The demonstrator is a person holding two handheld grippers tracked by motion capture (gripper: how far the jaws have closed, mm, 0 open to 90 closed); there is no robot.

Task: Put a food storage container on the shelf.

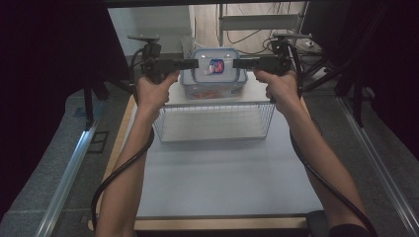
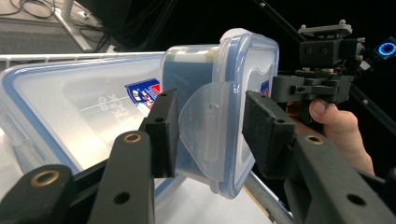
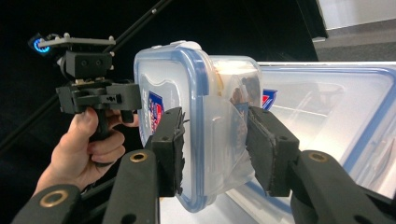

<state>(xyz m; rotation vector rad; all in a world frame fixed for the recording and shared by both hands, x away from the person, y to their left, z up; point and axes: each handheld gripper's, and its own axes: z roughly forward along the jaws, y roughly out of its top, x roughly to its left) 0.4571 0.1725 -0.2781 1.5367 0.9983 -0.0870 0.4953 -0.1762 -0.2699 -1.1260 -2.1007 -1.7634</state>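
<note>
Two grippers meet on one small box, which is held level in the air above a larger box standing just behind the wire basket. Left gripper has its jaws around the box's left end flap, and its pads sit either side of the rim, the right pad slightly apart. Right gripper clamps the opposite flap. Table in front of the basket lies bare; dark stands crowd both sides.
</note>
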